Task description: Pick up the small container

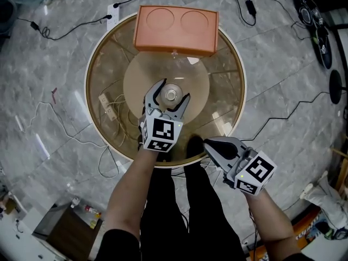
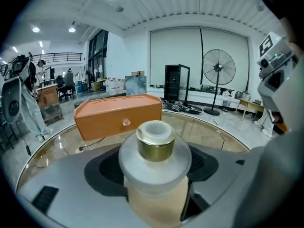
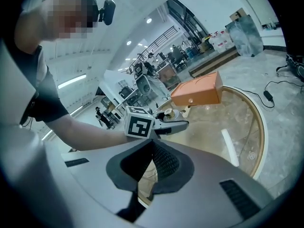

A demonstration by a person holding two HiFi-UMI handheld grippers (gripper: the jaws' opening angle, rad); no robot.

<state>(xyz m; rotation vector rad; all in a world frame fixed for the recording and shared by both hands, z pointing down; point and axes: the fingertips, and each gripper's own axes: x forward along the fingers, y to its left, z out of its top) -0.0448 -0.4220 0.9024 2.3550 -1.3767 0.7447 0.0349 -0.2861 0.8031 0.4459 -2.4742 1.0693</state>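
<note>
While my left claw stands spread wide, its pads flank the small container without pressing it. This frosted, gold-collared jar stands upright on the round glass table, near the orange box. My right claw is closed on nothing, just off the table's near edge. Black-and-white square patterns mark each cube.

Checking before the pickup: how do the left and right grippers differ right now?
The left gripper has its jaws apart around the small frosted container; the right gripper has its jaws together, nothing between them. The left gripper reaches over the round glass table; the right gripper hangs at its rim. Both carry a marker cube.
</note>
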